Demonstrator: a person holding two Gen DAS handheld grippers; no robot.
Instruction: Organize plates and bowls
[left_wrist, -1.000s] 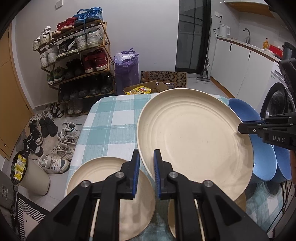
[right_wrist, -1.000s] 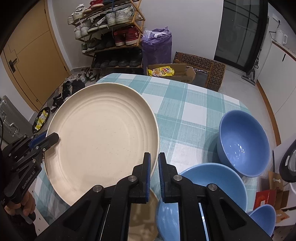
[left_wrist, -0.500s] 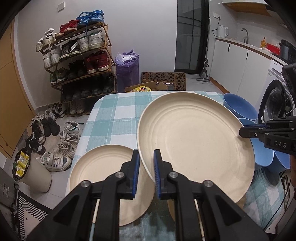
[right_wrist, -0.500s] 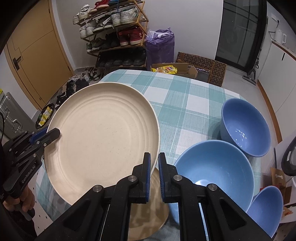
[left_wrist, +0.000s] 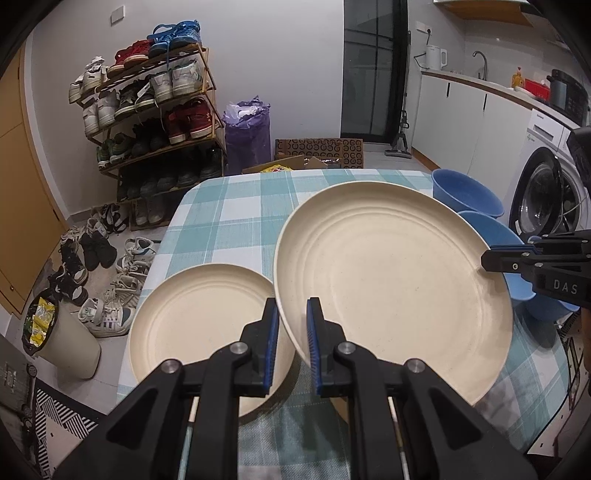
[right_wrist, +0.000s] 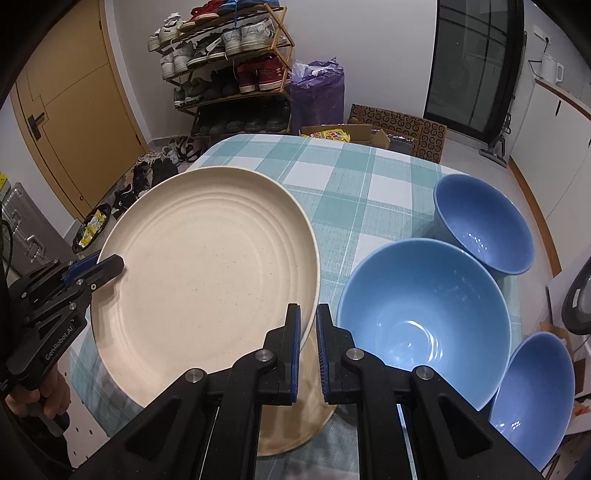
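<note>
Large cream plate (left_wrist: 399, 280) held tilted above the table (left_wrist: 236, 214), near its front edge. Left gripper (left_wrist: 291, 332) clamps the plate's left rim; right gripper (right_wrist: 306, 339) clamps the opposite rim. Smaller cream plate (left_wrist: 199, 317) at front-left corner; three blue bowls (right_wrist: 424, 314) along right edge.

Big cream plate (left_wrist: 399, 280): matt, speckled, ringed grooves. Blue bowl (right_wrist: 424, 314): smooth, shiny. Tabletop (right_wrist: 354, 192) cloth: woven, checked, rough-looking. Gripper (right_wrist: 306, 332) arms: black matt plastic, silver metal screws, blue ribbed pads.
</note>
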